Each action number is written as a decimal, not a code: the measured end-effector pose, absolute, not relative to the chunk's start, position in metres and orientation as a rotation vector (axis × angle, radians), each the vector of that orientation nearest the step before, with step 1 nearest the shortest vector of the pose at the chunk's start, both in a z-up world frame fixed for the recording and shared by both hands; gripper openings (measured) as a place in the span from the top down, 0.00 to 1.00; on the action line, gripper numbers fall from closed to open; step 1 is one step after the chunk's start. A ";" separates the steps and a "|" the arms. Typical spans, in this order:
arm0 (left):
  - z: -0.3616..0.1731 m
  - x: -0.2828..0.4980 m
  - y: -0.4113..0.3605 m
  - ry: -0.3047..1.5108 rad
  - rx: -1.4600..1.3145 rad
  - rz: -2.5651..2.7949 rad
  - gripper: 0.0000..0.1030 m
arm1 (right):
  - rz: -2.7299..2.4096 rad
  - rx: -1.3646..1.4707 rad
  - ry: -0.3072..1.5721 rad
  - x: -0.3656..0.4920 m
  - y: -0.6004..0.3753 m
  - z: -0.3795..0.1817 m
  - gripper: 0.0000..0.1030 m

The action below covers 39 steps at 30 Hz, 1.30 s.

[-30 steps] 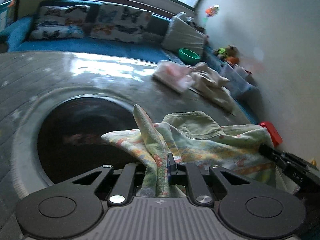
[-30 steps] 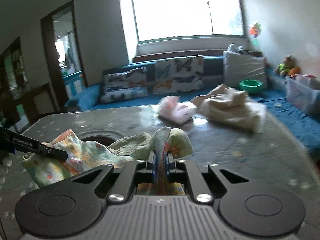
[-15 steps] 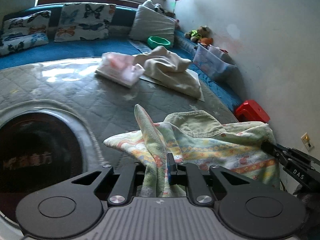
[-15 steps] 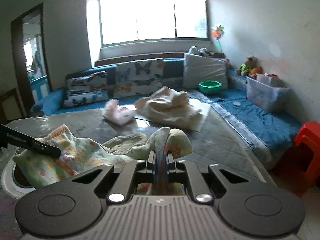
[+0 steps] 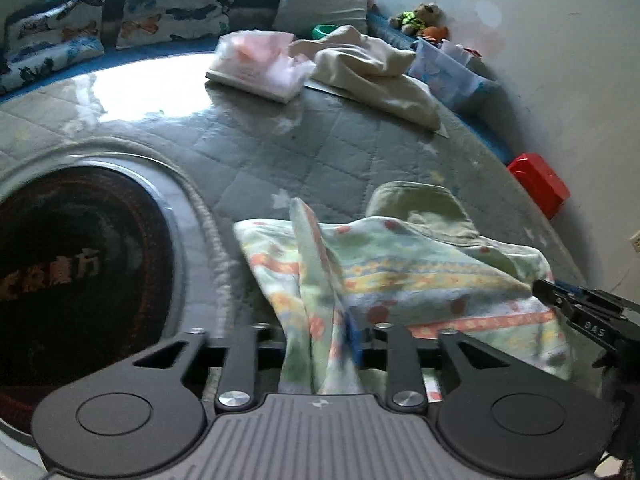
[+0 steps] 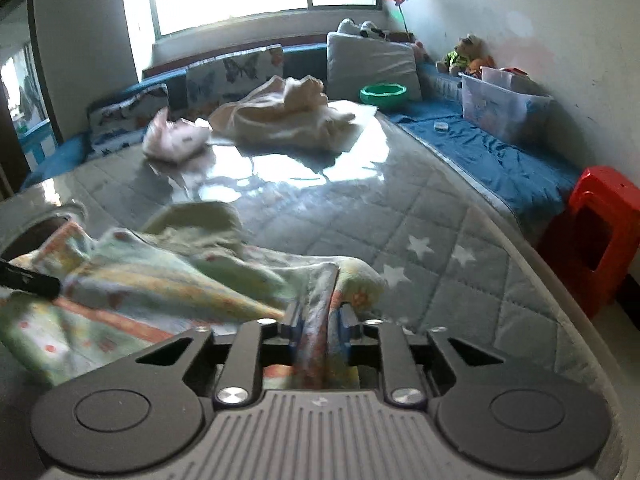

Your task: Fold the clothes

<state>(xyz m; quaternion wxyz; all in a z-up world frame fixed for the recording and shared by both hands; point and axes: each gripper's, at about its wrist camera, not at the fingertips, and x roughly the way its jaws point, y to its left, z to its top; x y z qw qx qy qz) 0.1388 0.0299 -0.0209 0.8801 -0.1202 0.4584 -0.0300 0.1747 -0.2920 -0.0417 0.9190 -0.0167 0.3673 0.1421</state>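
A soft printed garment [image 5: 420,276], pale green terry-like cloth with yellow and orange bands and red dots, lies rumpled on the near right part of a quilted grey bench cover [image 5: 280,148] stitched in diamonds with white stars under a glossy film. A plain olive-green flap of it [image 5: 416,204] sticks out on the far side.

The left claw [image 5: 320,340] has a raised ridge of the cloth standing between its black fingers; its jaws are opening and stand spread, the blue pad [image 5: 354,338] no longer squeezing the fabric. The right claw [image 6: 320,320] holds the garment's other corner as a narrow upright fold between its pads; its jaws are opening too, and I cannot tell whether the pads yet clear the cloth. Its black tip [image 5: 560,296] shows at the right edge of the left view, against the hem.

To the left, a dark round opening [image 5: 80,272] with a corded rim is cut into the cover. At the far side lie a folded pink piece [image 5: 260,64] and a crumpled cream cloth [image 5: 376,68], touching. Beyond are butterfly-print cushions [image 5: 176,4]; a red plastic stool [image 6: 600,232] stands off the right edge.
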 end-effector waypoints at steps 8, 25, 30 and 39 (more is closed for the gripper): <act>-0.015 0.141 0.048 0.922 -0.237 0.009 0.75 | 0.243 -0.073 0.689 0.174 -0.293 -0.027 0.69; -0.028 0.176 0.006 0.941 -0.237 -0.093 0.76 | 0.335 -0.057 0.723 0.194 -0.274 -0.039 0.70; -0.014 0.175 -0.004 0.905 -0.240 -0.117 0.76 | 0.385 -0.049 0.702 0.193 -0.263 -0.032 0.69; -0.028 0.191 -0.022 0.938 -0.185 -0.119 0.75 | 0.449 -0.103 0.726 0.197 -0.231 -0.041 0.67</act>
